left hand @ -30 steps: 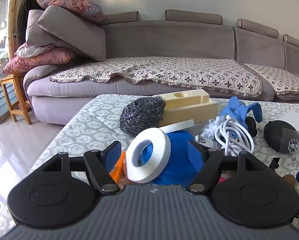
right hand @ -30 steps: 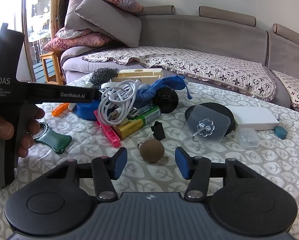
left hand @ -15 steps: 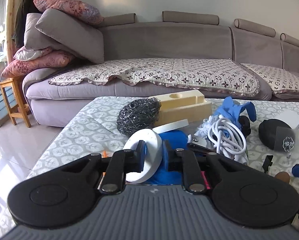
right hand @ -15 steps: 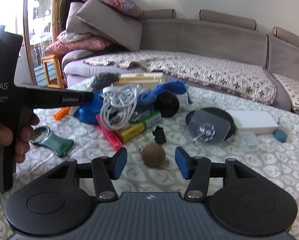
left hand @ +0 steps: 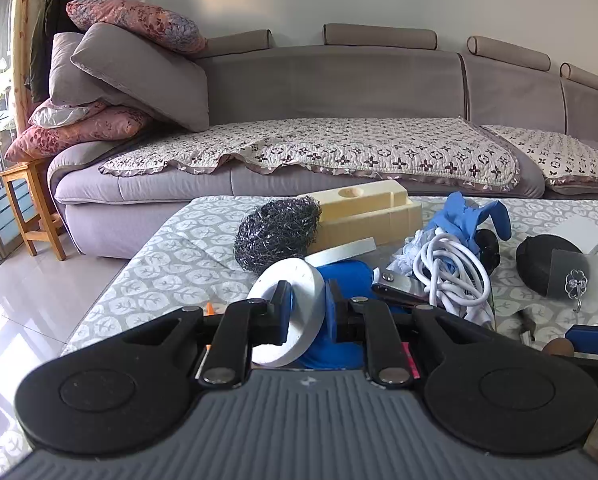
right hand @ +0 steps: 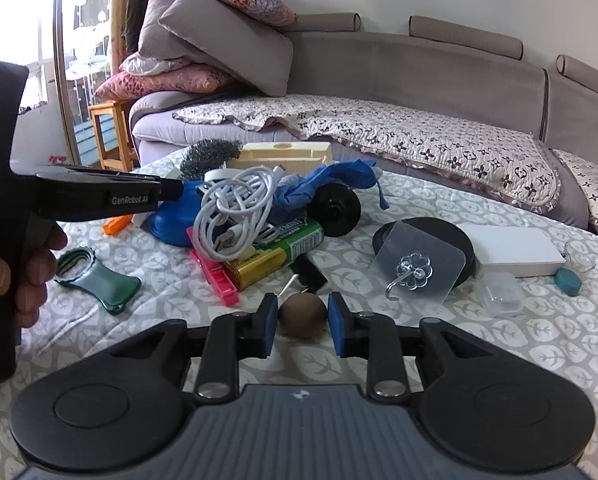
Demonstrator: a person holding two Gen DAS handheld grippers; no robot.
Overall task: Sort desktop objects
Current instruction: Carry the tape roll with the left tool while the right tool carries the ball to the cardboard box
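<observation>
My left gripper [left hand: 307,312] is shut on a white tape roll [left hand: 299,284], gripping its rim above a blue dish [left hand: 343,276] in the clutter pile. My right gripper [right hand: 302,320] has its jaws close on either side of a brown ball [right hand: 302,314] on the patterned tablecloth [right hand: 499,340]; small gaps show beside the ball. The left gripper's body [right hand: 99,196] and the hand holding it show at the left of the right wrist view.
The pile holds a steel scrubber [left hand: 277,232], cream block [left hand: 371,212], white cable [right hand: 235,208], blue glove [right hand: 327,180], batteries [right hand: 275,252], pink clip [right hand: 215,276]. Green opener [right hand: 95,280], clear hook plate [right hand: 415,268], black disc [right hand: 447,232], white box [right hand: 511,248] lie around. A sofa [left hand: 339,120] stands behind.
My left gripper closed from wide open onto the tape roll's rim. My right gripper moved forward to the brown ball and narrowed its jaws around it.
</observation>
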